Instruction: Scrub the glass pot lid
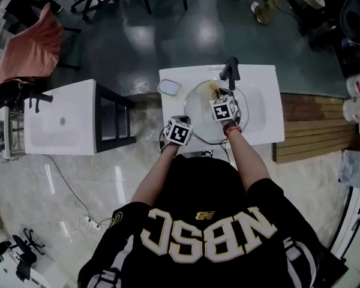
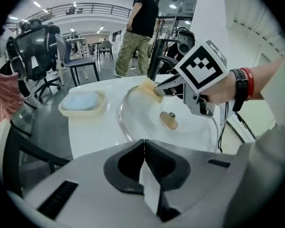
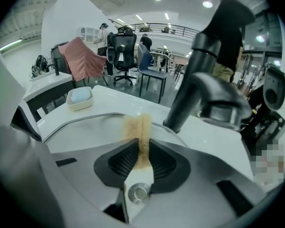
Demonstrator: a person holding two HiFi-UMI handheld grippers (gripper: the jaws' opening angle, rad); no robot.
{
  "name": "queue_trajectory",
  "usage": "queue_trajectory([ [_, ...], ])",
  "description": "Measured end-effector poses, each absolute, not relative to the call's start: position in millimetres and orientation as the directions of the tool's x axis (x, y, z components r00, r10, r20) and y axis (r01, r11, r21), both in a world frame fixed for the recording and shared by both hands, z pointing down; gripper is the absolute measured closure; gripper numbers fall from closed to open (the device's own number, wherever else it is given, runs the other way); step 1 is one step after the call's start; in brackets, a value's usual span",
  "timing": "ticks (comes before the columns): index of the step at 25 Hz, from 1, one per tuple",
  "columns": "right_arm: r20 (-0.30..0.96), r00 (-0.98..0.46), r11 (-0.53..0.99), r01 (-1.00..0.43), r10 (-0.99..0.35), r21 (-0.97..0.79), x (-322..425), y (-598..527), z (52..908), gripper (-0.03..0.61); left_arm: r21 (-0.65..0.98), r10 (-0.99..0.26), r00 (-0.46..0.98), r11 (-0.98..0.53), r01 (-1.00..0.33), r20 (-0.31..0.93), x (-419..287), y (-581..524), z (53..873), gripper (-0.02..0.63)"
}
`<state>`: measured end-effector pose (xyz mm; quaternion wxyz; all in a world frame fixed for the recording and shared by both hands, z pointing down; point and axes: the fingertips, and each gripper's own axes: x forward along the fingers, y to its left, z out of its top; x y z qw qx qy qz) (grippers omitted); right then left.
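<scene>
Glass lid (image 1: 201,110) lies in the white sink (image 1: 263,101), near rim pinched by the left tongs (image 2: 143,145), right tongs (image 3: 141,151) clamping a yellow sponge (image 3: 137,125) on its far edge.

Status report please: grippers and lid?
Left gripper shut on glass pot lid rim. Right gripper shut on sponge at lid's far rim. Faucet close beside.

The glass pot lid (image 1: 198,110) lies in the sink (image 1: 265,110) before you, with the faucet (image 1: 230,69) behind it and the soap dish (image 1: 170,87) to its left. The sponge (image 3: 137,125) is at the lid's far edge.
</scene>
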<state>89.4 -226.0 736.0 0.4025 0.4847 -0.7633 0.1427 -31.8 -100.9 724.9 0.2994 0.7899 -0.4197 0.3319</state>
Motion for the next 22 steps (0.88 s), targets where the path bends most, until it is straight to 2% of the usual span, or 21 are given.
queue_trajectory([
  [5, 0.762, -0.115, 0.402, -0.893, -0.637, 0.202, 126.9, -227.8, 733.4, 0.502, 0.197, -0.452, 0.418, -0.457, -0.867, 0.788, -33.1, -98.6, 724.8, 0.595],
  [9, 0.771, -0.025, 0.386, -0.875, -0.636, 0.291, 154.9, -219.3, 734.7, 0.505, 0.208, -0.469, 0.432, -0.457, -0.865, 0.77, -30.8, -101.9, 727.5, 0.595],
  [16, 0.789, 0.13, 0.425, -0.783, -0.601, 0.453, 195.9, -183.5, 727.8, 0.515, 0.219, -0.451, 0.414, -0.423, -0.879, 0.791, -39.9, -97.3, 724.6, 0.595],
  [22, 0.843, 0.166, 0.513, -0.729, -0.511, 0.454, 212.8, -154.3, 719.4, 0.518, 0.229, -0.461, 0.419, -0.413, -0.882, 0.783, -37.9, -98.1, 721.4, 0.595],
])
